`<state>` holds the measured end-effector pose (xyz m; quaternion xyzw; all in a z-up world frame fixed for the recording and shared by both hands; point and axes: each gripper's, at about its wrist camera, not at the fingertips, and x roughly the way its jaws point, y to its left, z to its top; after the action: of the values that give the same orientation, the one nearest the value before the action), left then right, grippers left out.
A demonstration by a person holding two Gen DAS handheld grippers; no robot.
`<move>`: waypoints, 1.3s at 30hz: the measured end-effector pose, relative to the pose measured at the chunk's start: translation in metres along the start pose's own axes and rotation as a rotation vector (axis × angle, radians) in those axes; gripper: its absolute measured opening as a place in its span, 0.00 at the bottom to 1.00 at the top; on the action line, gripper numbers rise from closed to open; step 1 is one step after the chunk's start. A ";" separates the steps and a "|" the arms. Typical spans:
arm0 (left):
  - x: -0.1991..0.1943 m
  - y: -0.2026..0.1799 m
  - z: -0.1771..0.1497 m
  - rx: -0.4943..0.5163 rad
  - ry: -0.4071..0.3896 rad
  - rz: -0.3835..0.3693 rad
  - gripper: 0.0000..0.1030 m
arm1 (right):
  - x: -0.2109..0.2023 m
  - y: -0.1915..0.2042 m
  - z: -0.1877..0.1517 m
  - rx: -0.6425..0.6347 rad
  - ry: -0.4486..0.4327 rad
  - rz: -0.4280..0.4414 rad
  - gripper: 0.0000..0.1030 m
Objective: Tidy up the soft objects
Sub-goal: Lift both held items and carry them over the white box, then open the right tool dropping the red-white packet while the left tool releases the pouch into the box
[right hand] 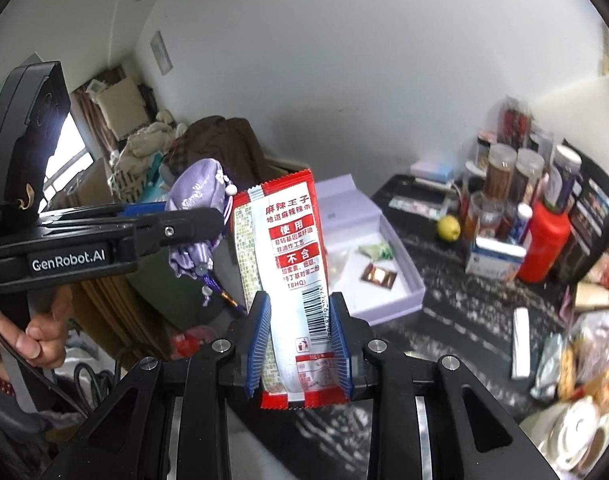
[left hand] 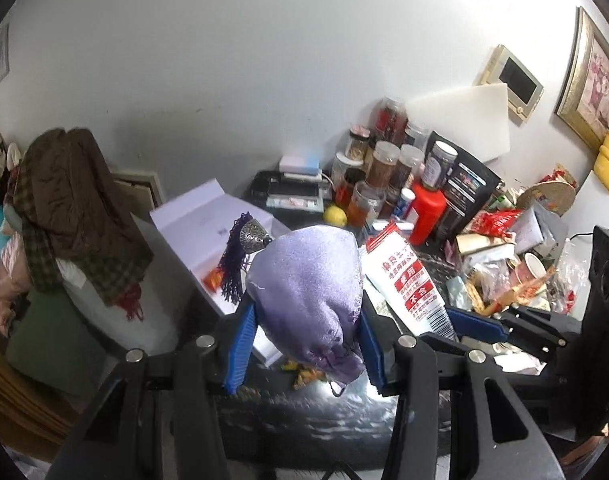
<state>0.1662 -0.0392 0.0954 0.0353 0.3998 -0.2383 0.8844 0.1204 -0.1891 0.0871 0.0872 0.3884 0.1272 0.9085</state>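
Dark table (right hand: pixel 464 320) w/ white box (right hand: pixel 384 276), jars (right hand: pixel 504 172)

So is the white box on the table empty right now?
No, in the right wrist view the open white box has a green packet and a brown packet lying inside it.

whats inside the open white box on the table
In the right wrist view the open white box holds a green wrapped piece and a brown foil packet. The snack packet in the right gripper hides the box's left part.
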 end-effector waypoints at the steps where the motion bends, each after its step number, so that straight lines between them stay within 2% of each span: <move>1: 0.003 0.002 0.006 0.004 -0.005 0.004 0.45 | 0.004 -0.002 0.008 -0.009 -0.006 -0.007 0.28; 13: 0.059 0.032 0.081 0.013 -0.062 0.030 0.45 | 0.044 -0.033 0.086 -0.049 -0.054 -0.040 0.28; 14: 0.063 0.034 0.085 0.010 -0.065 0.033 0.45 | 0.049 -0.036 0.093 -0.054 -0.056 -0.047 0.27; 16: 0.074 0.041 0.094 0.006 -0.067 0.038 0.45 | 0.057 -0.043 0.107 -0.063 -0.064 -0.065 0.10; 18: 0.086 0.047 0.101 0.004 -0.068 0.037 0.45 | 0.064 -0.049 0.119 -0.056 -0.076 -0.068 0.10; 20: 0.102 0.049 0.104 0.014 -0.067 0.052 0.45 | 0.074 -0.055 0.129 -0.037 -0.084 -0.030 0.10; 21: 0.115 0.052 0.104 0.016 -0.055 0.066 0.45 | 0.083 -0.057 0.131 -0.041 -0.075 -0.035 0.10; 24: 0.152 0.061 0.094 0.005 0.009 0.044 0.45 | 0.120 -0.068 0.130 -0.015 -0.019 -0.058 0.10; 30: 0.202 0.072 0.059 -0.031 0.121 0.035 0.45 | 0.171 -0.084 0.104 0.006 0.078 -0.061 0.10; 36: 0.235 0.078 0.029 -0.067 0.193 0.054 0.45 | 0.195 -0.099 0.086 0.027 0.123 -0.065 0.10; 39: 0.243 0.078 0.022 -0.067 0.201 0.067 0.45 | 0.203 -0.104 0.079 0.029 0.143 -0.072 0.10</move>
<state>0.3542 -0.0711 -0.0751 0.0427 0.4927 -0.1905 0.8480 0.3299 -0.2319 -0.0243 0.0771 0.4570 0.0947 0.8810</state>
